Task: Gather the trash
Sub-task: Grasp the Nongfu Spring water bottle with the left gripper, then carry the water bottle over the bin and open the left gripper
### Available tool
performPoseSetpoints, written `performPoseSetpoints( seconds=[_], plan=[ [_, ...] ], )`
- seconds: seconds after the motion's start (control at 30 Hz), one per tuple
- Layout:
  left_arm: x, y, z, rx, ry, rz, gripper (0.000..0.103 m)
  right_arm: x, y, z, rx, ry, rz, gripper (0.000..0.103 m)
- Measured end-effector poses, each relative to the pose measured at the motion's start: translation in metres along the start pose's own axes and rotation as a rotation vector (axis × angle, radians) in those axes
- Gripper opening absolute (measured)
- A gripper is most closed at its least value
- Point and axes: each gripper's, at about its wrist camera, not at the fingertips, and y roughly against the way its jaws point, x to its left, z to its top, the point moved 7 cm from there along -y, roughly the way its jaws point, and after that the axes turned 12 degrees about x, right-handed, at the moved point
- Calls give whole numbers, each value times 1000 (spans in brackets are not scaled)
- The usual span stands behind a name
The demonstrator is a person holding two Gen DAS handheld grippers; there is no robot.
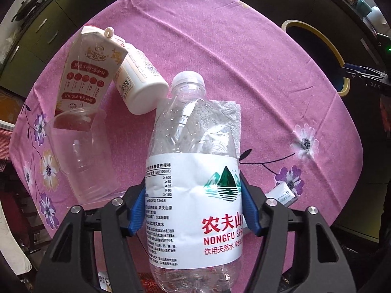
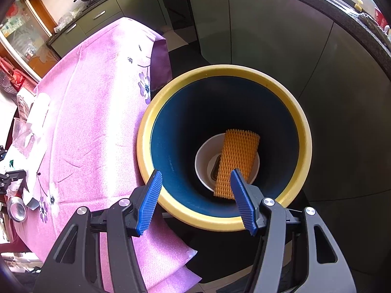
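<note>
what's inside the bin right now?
Inside the bin lie a white bowl and an orange foam net sleeve across it. The sleeve covers part of the bowl, so anything beneath it can't be seen.

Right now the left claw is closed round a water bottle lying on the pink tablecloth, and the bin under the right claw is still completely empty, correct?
Not quite. The bin is not empty: the right wrist view shows a white bowl and an orange foam net at its bottom. The rest holds: the left claw is closed round the water bottle on the pink tablecloth.
</note>
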Motion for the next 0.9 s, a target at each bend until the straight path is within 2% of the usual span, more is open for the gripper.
performPoseSetpoints(
  seconds=[0.4, 0.63, 0.77, 0.9],
  plan=[
    [-3, 32, -3, -58, -24, 34, 61, 3, -2, 0, 4, 12, 11, 58],
    [-10, 49, -17, -102, -50, 39, 61, 2, -1, 0, 2, 10, 11, 58],
    [-36, 68, -14, -149, -109, 26, 61, -3, 8, -1, -17, -2, 21, 58],
    [-86, 80, 8, -175, -208, -3, 61, -15, 34, -7, -64, -21, 33, 58]
  ],
)
